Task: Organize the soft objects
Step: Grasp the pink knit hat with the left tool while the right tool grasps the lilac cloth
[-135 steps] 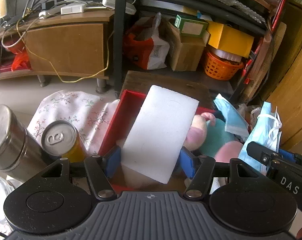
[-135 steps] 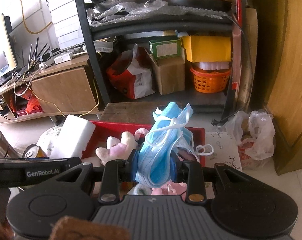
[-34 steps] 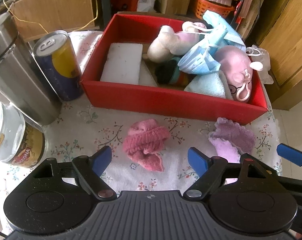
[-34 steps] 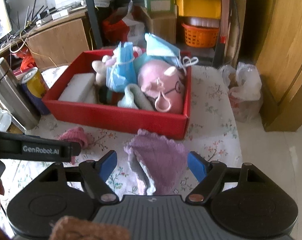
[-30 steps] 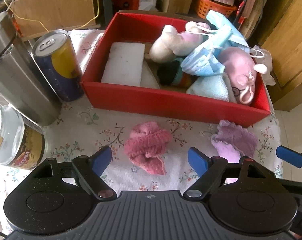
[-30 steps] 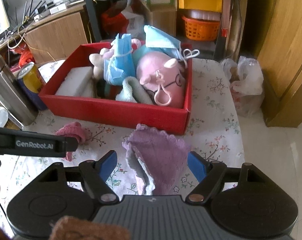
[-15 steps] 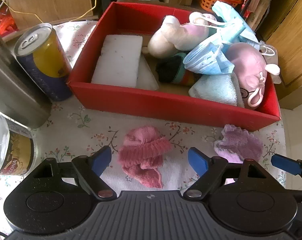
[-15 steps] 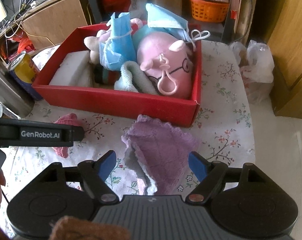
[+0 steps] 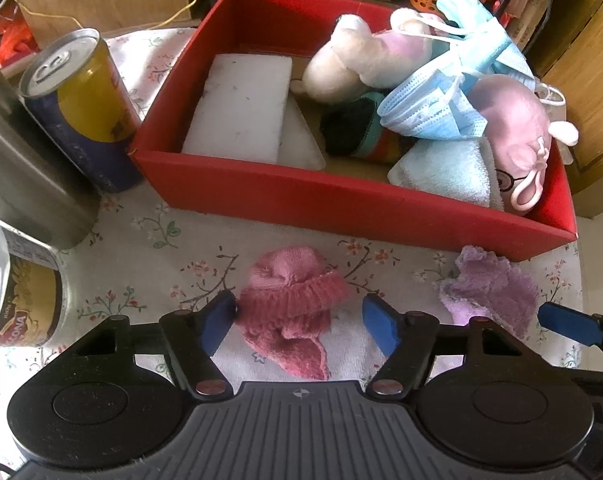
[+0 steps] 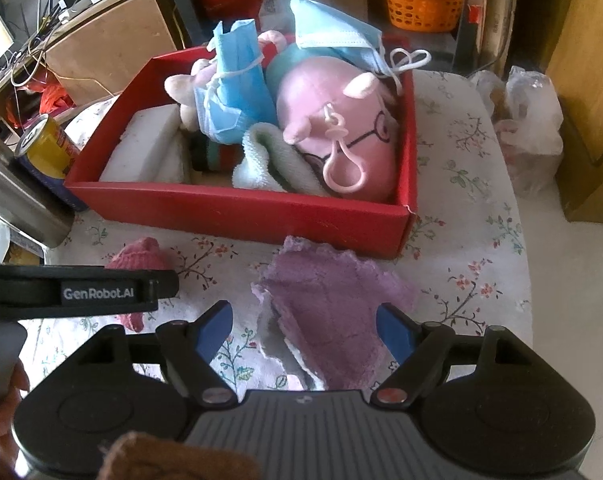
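1. Now both grippers are coming down lower than they were half a second ago. The left gripper [image 9: 299, 322] is straddling the pink knitted piece [image 9: 293, 304] with its fingers spread apart. The left finger pad [image 9: 217, 320] is just touching the knit's edge, while the right pad is standing off to the right of it.
2. Just to the right, the right gripper [image 10: 303, 328] is doing the same over the purple cloth [image 10: 333, 308], fingers wide apart on either side and gripping nothing. The cloth is lying crumpled on the floral tablecloth [image 10: 461, 208], its far edge just beside the near wall of the red box [image 10: 241, 212].
3. Farther off, the box is already holding what the grippers were carrying a few seconds ago: the white foam block [image 9: 241, 108] is lying flat at the left, and the blue face masks [image 10: 237, 92] are draped over the plush toys, with the pink pig plush [image 10: 341, 140] at the right.
4. To my eye that is leaving only these two knitted pieces outside the box, and both grasps are looking about ready to close.
5. Off to the left, a yellow and blue can [image 9: 81, 108] and a steel flask [image 9: 17, 168] are standing near the box, apparently no part of the sorting.
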